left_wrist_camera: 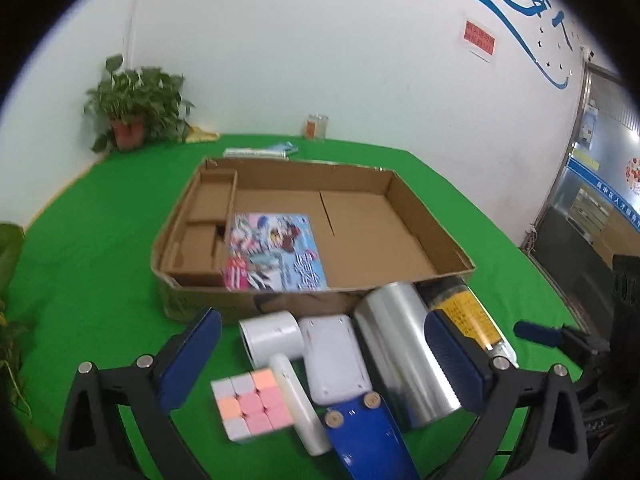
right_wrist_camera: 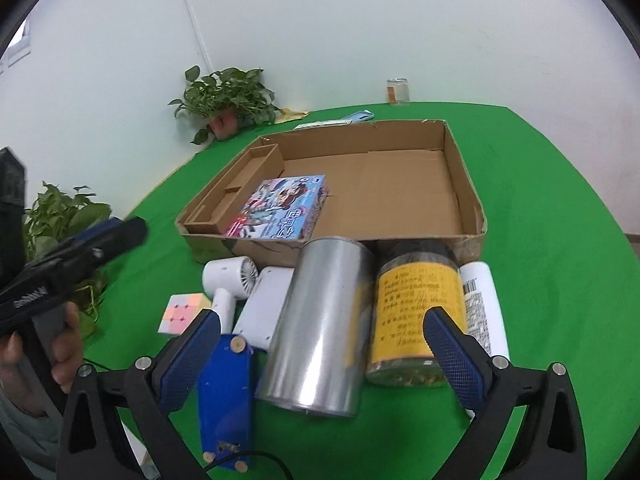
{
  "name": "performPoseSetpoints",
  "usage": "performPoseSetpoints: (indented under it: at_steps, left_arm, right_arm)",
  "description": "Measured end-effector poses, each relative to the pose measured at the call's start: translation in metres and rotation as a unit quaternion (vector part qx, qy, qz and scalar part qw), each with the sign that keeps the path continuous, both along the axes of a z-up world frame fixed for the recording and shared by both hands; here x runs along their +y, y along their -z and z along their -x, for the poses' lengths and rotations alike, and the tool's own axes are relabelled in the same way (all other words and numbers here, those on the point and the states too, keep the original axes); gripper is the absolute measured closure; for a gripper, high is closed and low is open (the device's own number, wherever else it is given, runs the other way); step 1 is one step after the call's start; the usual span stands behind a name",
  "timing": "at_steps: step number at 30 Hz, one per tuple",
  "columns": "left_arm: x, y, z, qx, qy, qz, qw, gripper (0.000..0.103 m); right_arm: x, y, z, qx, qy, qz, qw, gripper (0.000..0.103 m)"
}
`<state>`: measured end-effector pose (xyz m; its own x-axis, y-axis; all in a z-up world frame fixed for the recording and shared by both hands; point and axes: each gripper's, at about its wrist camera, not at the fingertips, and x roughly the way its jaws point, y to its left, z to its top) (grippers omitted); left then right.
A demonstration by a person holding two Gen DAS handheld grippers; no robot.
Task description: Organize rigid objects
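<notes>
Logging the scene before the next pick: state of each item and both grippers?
Cardboard box: open, mostly bare.
Picture box: lying flat inside.
Silver can: on its side, outside.
Yellow-label jar: on its side, outside.
Cube: on the table.
Left gripper: open, holding nothing.
Right gripper: open, holding nothing.

Both tongs [left_wrist_camera: 324,364] [right_wrist_camera: 323,350] wide apart, unladen
</notes>
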<state>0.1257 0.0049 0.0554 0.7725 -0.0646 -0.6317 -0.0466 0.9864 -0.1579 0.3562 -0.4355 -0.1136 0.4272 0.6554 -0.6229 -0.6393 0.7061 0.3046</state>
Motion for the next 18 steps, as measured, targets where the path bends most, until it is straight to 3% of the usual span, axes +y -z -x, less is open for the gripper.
performPoseSetpoints:
  at_steps: [6, 8, 10, 14, 18]
  left_arm:
    - [-0.008, 0.020, -0.005, 0.063, 0.038, 0.063, 0.9952, 0.002]
    - [-0.009, 0.030, -0.008, 0.090, 0.049, 0.092, 0.9905, 0.002]
    - [-0.012, 0.037, -0.010, 0.112, 0.062, 0.120, 0.9845, 0.002]
    - [-0.015, 0.048, -0.017, 0.136, 0.089, 0.164, 0.9730, 0.002]
    - [-0.022, 0.057, -0.024, 0.156, 0.114, 0.199, 0.9606, 0.003]
  right_arm:
    - [-0.005, 0.030, 0.004, 0.092, -0.020, -0.015, 0.995, 0.005]
    - [-0.005, 0.049, -0.006, 0.164, -0.031, -0.051, 0.985, 0.015]
    - [-0.008, 0.063, -0.014, 0.204, -0.013, -0.067, 0.977, 0.019]
    - [-0.005, 0.081, -0.023, 0.238, 0.001, -0.072, 0.968, 0.022]
    - [0.006, 0.092, -0.019, 0.237, 0.003, -0.041, 0.971, 0.030]
